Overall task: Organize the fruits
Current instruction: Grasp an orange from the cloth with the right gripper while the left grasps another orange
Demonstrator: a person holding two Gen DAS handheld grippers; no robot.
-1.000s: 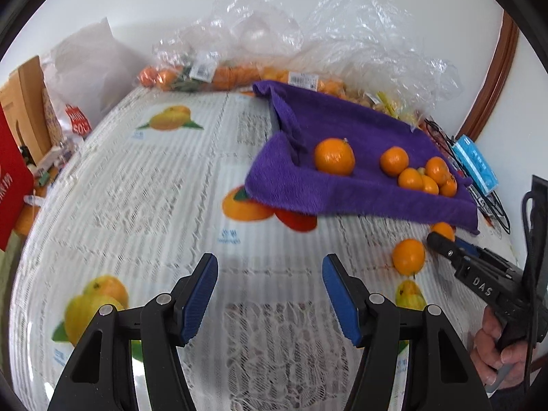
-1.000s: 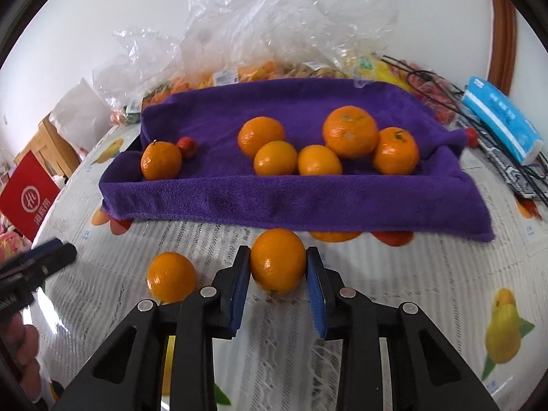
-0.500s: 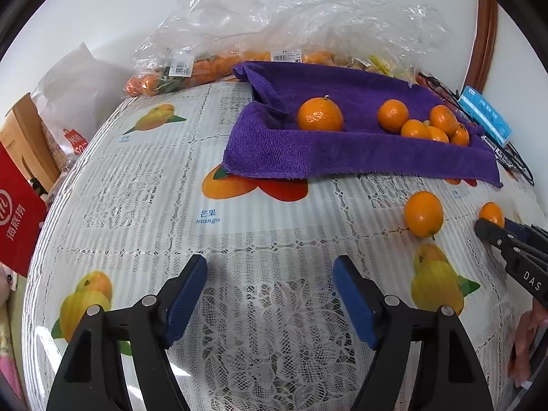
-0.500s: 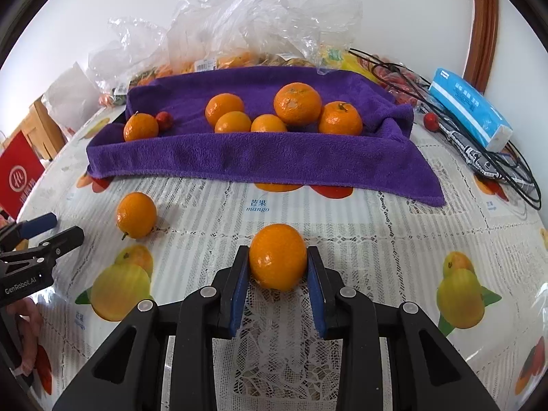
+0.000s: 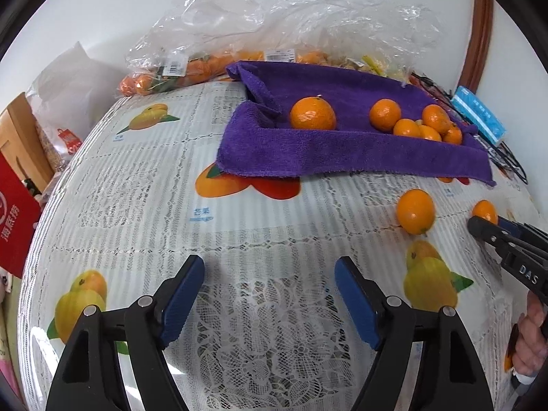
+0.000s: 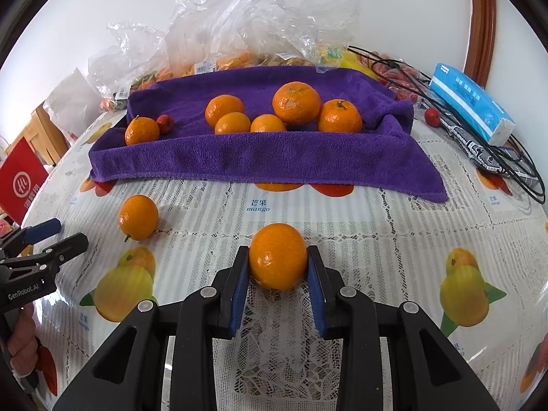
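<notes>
One orange (image 6: 278, 256) clamped in the right gripper (image 6: 278, 274) near the purple towel's (image 6: 267, 161) front edge, a second orange (image 6: 138, 216) loose at left on open tablecloth (image 6: 376, 233), left gripper (image 5: 269, 299) spread wide, holding nothing.

This looks like a home, likely a dining spot. A round table (image 6: 394, 226) wears a lace-pattern plastic tablecloth (image 5: 137, 178) printed with mangoes. At its far edge lie crumpled clear grocery bags (image 6: 260, 17) with price labels, a purple towel (image 6: 274, 157) and a blue tissue pack (image 6: 472, 102) at the far right. A wooden chair (image 5: 20, 130) stands far left by a plain white wall (image 5: 102, 7).
</notes>
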